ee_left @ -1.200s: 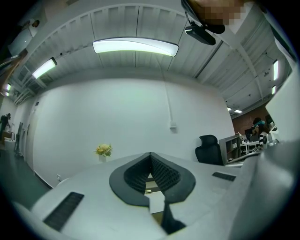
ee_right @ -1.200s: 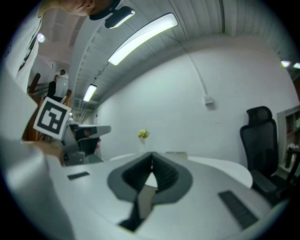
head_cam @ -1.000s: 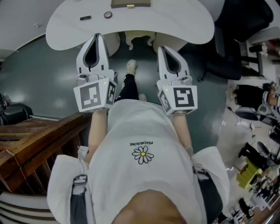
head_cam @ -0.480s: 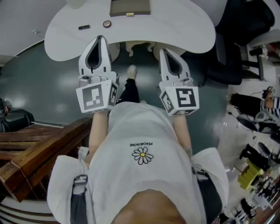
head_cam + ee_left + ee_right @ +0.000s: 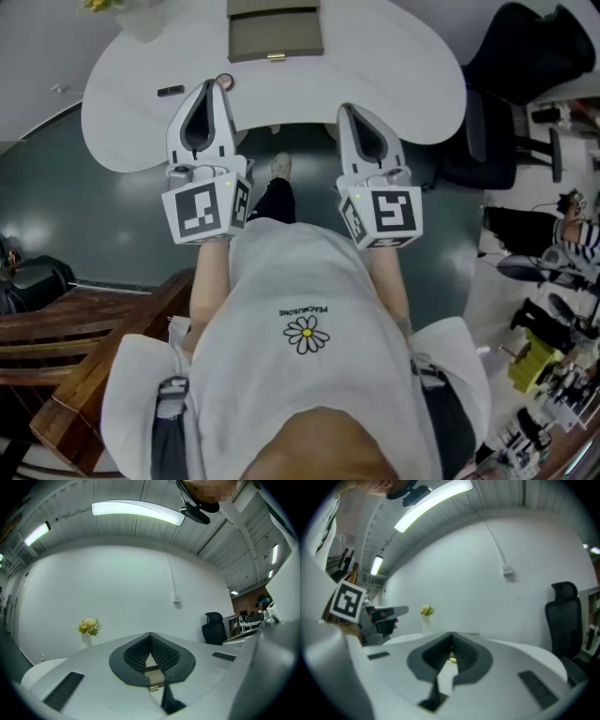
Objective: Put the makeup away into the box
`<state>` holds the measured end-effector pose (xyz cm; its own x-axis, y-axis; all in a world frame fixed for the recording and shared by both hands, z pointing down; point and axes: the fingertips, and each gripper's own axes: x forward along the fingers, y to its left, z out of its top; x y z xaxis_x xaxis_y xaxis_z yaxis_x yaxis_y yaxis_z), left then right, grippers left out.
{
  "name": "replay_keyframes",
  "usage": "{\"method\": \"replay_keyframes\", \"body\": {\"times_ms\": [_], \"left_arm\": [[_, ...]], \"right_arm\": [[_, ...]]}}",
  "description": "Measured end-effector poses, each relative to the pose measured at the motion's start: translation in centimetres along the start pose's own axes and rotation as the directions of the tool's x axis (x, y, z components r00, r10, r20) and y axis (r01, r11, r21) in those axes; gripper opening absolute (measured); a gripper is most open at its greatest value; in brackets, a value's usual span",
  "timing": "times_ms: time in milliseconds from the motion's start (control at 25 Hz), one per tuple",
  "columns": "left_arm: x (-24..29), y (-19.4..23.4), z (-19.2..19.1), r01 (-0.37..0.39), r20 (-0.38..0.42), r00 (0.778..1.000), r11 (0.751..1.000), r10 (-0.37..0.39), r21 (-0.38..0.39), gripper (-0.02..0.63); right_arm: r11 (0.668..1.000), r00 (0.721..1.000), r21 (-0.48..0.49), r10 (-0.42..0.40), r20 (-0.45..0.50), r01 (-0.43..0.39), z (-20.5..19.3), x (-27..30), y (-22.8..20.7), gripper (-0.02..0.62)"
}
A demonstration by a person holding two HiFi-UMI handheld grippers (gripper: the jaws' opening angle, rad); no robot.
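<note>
Me: left claw point(image 5: 210, 87) closed, empty, tip over near edge of table point(image 5: 403, 75) | right claw point(image 5: 346, 110) closed, empty | round compact point(image 5: 223, 82) just right of left tip; dark stick point(image 5: 171, 91) farther left, lying left-right; left hand nearer both | box point(image 5: 275, 37) far centre | since a second ago: table and box drawn nearer.

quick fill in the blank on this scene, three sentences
1. The box stands on a ___ table.
2. The left gripper and the right gripper both have their jaws ___.
3. In the head view, the round compact shows right next to the tip of the ___ gripper.
Missing words: white; shut; left.
</note>
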<state>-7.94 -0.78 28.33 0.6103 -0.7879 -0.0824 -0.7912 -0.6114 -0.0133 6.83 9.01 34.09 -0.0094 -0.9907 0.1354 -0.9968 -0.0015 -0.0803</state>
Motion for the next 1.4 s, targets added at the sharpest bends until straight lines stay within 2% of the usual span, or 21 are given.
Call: {"method": "replay_keyframes", "body": {"times_ms": [400, 640, 800, 960, 1160, 1280, 1400], "left_arm": [[10.9, 7.0, -0.6, 0.026, 0.006, 1.000, 0.999, -0.026, -0.030, 0.020], [16.0, 9.0, -2.6, 0.032, -0.031, 0.999, 0.998, -0.034, -0.060, 0.020], [17.2, 8.7, -3.1, 0.030, -0.052, 0.998, 0.999, -0.032, -0.040, 0.020], [17.6, 8.3, -3.0, 0.018, -0.044, 0.999, 1.000, -0.018, -0.011, 0.020], [17.5, 7.8, -3.3, -0.017, -0.049, 0.999, 1.000, 0.016, -0.024, 0.020], [17.6, 7.8, -4.1, -0.035, -0.093, 0.995, 0.999, 0.034, -0.006, 0.020], [17.5, 8.0, -5.4, -0.057, -0.142, 0.988, 0.998, 0.054, -0.022, 0.020]], "right_arm": [[0.997, 0.998, -0.050, -0.063, -0.007, 0.063, 4.0, 12.3, -1.8, 0.029], [0.995, 0.996, -0.073, -0.075, -0.040, 0.072, 3.8, 16.8, -2.9, 0.029], [0.997, 0.996, -0.053, -0.065, -0.057, 0.062, 3.4, 18.6, -3.6, 0.029], [1.000, 0.999, -0.018, -0.026, -0.036, 0.026, 3.5, 19.8, -3.9, 0.029], [1.000, 0.999, -0.026, 0.010, -0.033, -0.011, 3.7, 20.4, -4.1, 0.029], [0.999, 0.999, -0.042, 0.016, -0.045, -0.018, 3.5, 20.7, -4.5, 0.029], [0.998, 0.998, -0.052, 0.018, -0.062, -0.022, 2.9, 21.0, -4.8, 0.029]]}}
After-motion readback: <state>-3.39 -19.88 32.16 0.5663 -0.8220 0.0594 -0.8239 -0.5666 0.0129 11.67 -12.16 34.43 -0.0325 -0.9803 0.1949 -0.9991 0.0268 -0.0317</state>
